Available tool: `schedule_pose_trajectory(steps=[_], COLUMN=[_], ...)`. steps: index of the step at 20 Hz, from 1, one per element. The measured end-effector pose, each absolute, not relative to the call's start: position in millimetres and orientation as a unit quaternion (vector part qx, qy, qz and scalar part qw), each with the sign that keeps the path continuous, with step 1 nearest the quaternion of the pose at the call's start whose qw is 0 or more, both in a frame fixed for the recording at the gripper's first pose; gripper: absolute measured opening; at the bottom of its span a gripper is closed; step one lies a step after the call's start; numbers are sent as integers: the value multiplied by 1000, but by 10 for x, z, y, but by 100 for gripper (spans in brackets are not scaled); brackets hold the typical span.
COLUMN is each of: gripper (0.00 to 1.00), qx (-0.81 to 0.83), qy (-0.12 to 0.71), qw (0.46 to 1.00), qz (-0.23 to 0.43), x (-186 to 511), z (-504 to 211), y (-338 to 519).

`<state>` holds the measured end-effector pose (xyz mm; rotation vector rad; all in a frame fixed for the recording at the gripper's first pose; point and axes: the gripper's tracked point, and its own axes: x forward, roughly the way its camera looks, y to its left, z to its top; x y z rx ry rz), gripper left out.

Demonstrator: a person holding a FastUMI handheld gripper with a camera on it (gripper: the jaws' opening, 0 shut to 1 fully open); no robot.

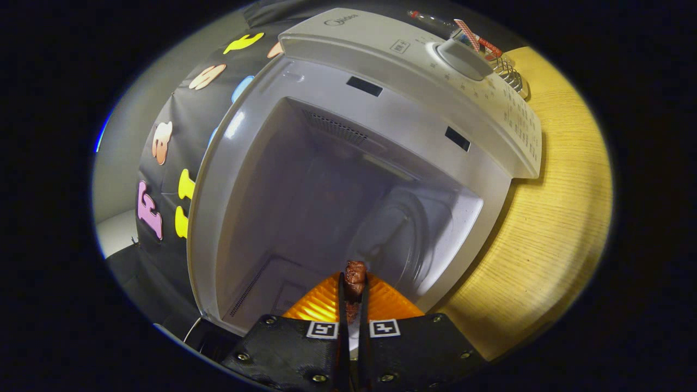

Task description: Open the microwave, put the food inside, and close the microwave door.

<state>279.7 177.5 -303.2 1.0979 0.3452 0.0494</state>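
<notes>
A white microwave (381,81) stands open on a wooden table, and I look straight into its pale cavity (326,207) with the glass turntable (403,239) inside. My gripper (354,286) is shut on a small brown piece of food (355,275), which sticks out between the fingertips. The food hangs just in front of the cavity's mouth, near the turntable. The microwave's control panel (479,92) with a round dial (463,59) runs along one side of the opening. The door is hidden from me.
The wooden table (550,228) spreads beside the microwave. A wire rack (509,73) and a red-and-white striped item (468,30) lie beyond the dial. The booth's black cloth wall (174,179) hangs on the other side.
</notes>
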Motion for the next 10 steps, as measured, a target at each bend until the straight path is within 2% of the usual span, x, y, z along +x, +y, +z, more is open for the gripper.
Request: schedule_pose_trajectory(steps=[3, 4, 5, 7, 8, 10], gripper=[22, 31, 56, 93, 96, 96], qx=[519, 528, 526, 491, 474, 458], qy=[201, 194, 186, 180, 186, 201], qw=[831, 826, 829, 852, 861, 866], qz=[11, 22, 25, 10, 1, -4], x=[2761, 2750, 2741, 2696, 2669, 2570], z=[-3150, -3084, -2982, -2915, -2951, -2958], y=[1786, 1820, 1817, 1763, 1714, 1686])
